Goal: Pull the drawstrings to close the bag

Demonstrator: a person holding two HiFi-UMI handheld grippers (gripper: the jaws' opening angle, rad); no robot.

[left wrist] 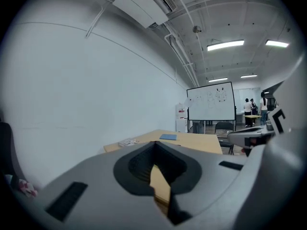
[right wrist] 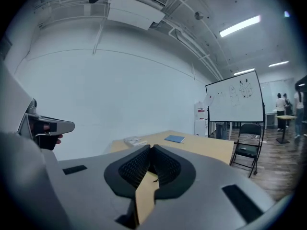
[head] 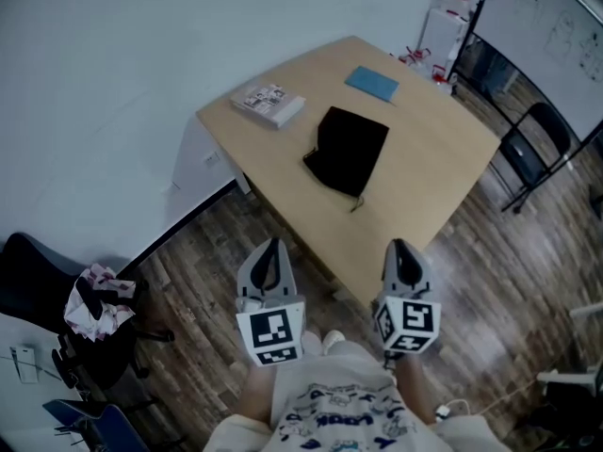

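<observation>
A black drawstring bag [head: 346, 149] lies flat on the wooden table [head: 433, 168], with a thin cord end [head: 357, 202] trailing from its near corner. Both grippers hang over the floor in front of the table, well short of the bag. My left gripper [head: 273, 247] is shut and holds nothing. My right gripper [head: 400, 248] is shut and empty too. In the left gripper view the jaws meet at the tip [left wrist: 154, 143] and the table [left wrist: 192, 142] shows beyond. The right gripper view shows closed jaws [right wrist: 151, 148], and the bag is hidden behind them.
A blue notebook [head: 371, 84] and a white book [head: 268, 104] lie at the table's far side. A black folding chair [head: 532, 153] stands to the right, an office chair with a cloth [head: 89, 314] to the left. A whiteboard [right wrist: 234, 99] and distant people [left wrist: 252, 107] are behind the table.
</observation>
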